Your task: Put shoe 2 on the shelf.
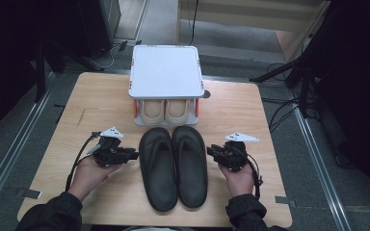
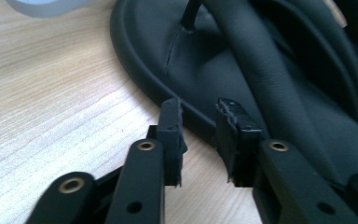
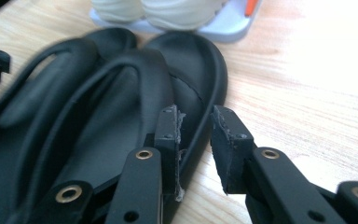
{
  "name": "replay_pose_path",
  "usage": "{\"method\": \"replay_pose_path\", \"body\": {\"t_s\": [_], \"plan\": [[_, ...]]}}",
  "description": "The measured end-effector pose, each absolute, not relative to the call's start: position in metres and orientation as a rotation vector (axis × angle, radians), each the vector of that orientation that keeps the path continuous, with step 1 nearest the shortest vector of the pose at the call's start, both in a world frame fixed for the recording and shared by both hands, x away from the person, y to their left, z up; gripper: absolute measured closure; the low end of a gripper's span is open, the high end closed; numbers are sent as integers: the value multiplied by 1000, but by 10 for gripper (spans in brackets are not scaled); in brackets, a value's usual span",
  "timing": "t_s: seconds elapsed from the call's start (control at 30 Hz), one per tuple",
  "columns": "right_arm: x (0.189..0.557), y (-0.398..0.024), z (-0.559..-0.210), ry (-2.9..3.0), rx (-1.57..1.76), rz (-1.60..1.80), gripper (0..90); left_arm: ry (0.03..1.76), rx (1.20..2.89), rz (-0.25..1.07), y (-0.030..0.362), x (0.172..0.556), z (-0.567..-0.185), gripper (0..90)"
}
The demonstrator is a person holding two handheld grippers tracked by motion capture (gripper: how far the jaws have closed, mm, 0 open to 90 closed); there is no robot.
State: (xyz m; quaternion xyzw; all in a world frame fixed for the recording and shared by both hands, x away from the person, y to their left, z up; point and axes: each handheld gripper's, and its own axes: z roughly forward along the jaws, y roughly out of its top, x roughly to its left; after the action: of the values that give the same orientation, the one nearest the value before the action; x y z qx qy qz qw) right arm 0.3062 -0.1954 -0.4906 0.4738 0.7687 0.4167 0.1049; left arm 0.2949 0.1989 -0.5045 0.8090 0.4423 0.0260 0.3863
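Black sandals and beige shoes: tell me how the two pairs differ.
The black sandals are open flip-flops with thong straps; the beige shoes have closed, rounded toes. The sandals lie in the open on the table, between the left gripper and right gripper; the shoes sit tucked in the rack, under its white top. The sandals show full length; the shoes show just their toes. Both pairs sit side by side.

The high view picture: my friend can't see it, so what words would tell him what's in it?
Two black flip-flops lie side by side on a wooden table, with a hand on each side pointing open tongs, left tongs and right tongs, at them. Behind them stands a small white shoe rack with a beige pair underneath.
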Motion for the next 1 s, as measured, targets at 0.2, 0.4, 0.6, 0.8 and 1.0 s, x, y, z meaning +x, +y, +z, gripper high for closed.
{"method": "replay_pose_path", "body": {"t_s": [0.2,0.4,0.6,0.8,1.0], "plan": [[291,-193,-480,2238,1355,1306,648,1092,2057,79,201,291,-500,626],[276,-182,-480,2227,1338,1357,591,1068,2066,50,200,290,-499,573],[264,-169,-484,2240,1374,1391,574,1074,2068,56,203,291,-497,537],[258,-154,-489,2263,1399,1401,548,1105,2064,62,208,293,-496,466],[257,-141,-493,2284,1398,1381,513,1104,2040,81,214,294,-494,462]]}}
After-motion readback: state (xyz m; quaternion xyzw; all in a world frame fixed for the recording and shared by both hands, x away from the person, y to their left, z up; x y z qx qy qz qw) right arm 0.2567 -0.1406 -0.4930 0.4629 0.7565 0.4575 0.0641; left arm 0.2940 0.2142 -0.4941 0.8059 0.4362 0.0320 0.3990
